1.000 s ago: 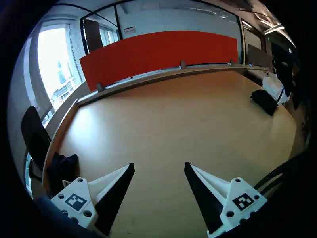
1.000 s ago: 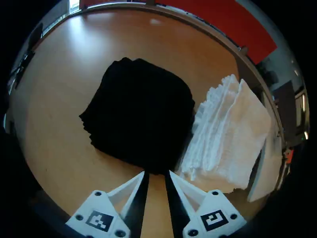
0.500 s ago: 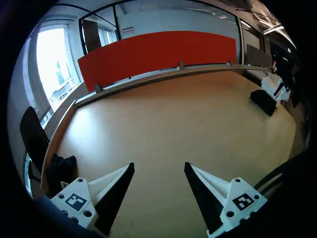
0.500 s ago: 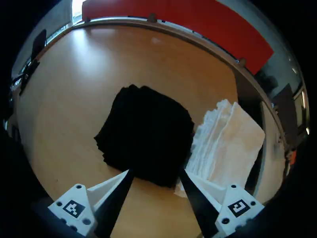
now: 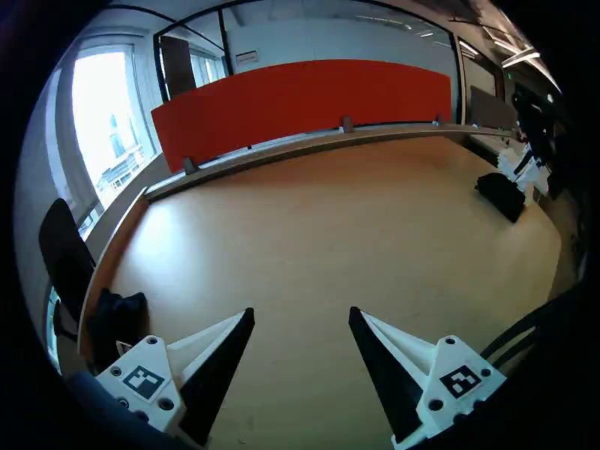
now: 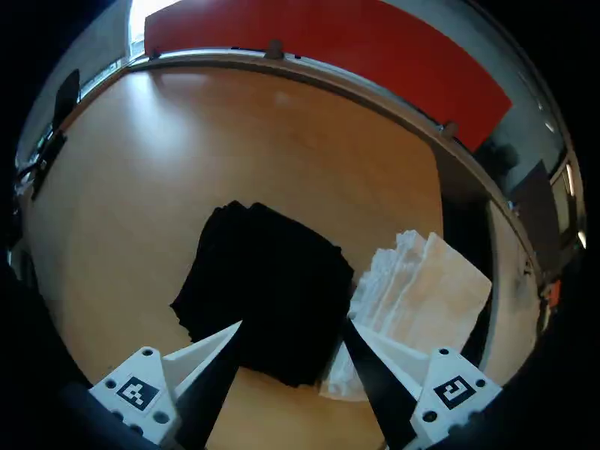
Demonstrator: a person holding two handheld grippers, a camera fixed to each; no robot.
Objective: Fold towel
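A stack of folded black towels [image 6: 266, 292] lies on the wooden table [image 6: 187, 150], and a stack of folded white towels [image 6: 420, 296] touches its right side. My right gripper [image 6: 292, 324] hovers open over the near edge of the black stack, with nothing between its fingers. In the left gripper view the same black stack [image 5: 499, 193] is small and far off at the right edge of the table. My left gripper [image 5: 300, 311] is open and holds nothing above the bare tabletop [image 5: 322, 225].
A red partition [image 5: 300, 101] runs along the table's far edge. A black chair [image 5: 64, 262] and a dark bundle [image 5: 116, 319] stand off the table's left end. Beyond the white towels there is a gap, then another desk [image 6: 517, 300].
My right gripper went from nearly shut to open and drew back from the black stack, which now looks smaller and farther away. The left gripper has barely moved.
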